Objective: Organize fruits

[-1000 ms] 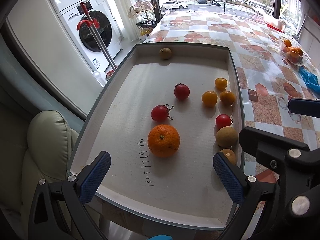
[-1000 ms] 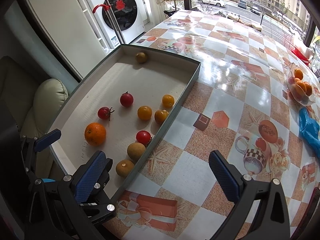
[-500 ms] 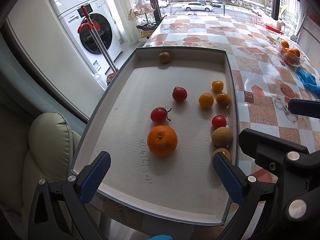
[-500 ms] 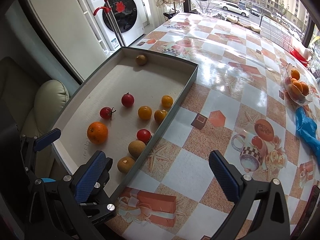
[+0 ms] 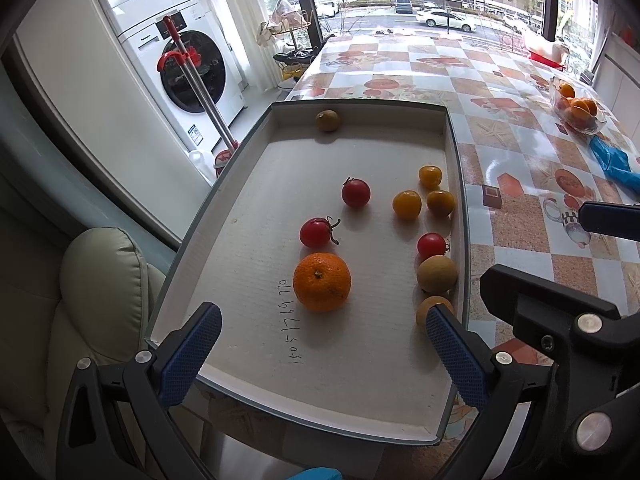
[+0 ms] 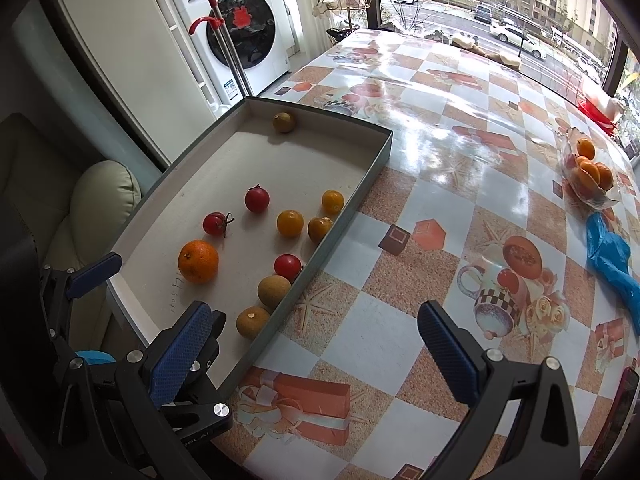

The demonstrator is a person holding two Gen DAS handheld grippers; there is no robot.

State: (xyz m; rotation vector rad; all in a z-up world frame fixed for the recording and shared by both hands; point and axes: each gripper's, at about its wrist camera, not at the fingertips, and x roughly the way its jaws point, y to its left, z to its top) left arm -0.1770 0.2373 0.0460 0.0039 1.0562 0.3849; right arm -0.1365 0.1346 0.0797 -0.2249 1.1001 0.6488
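Observation:
A shallow grey tray (image 5: 240,152) (image 6: 352,204) lies at the table's left edge with loose fruit in it. A big orange (image 5: 322,287) (image 6: 198,261) sits near its front. Three red tomatoes (image 5: 315,232) lie around the middle, three small yellow-orange fruits (image 5: 406,204) near the right wall, two brown round fruits (image 5: 437,275) at the front right, one more (image 5: 327,120) at the far end. My left gripper (image 5: 320,354) is open and empty above the tray's front edge. My right gripper (image 6: 316,354) is open and empty over the tray's right wall and the tablecloth.
A glass bowl of oranges (image 6: 592,176) stands at the table's far right, a blue plastic bag (image 6: 612,256) beside it. A cream leather chair (image 5: 92,304) is left of the tray. A washing machine (image 5: 180,64) and a red-handled mop (image 5: 196,92) stand beyond.
Both grippers have drawn back and risen a little, so the tray and fruit sit further away in both views. The fruits have not moved.

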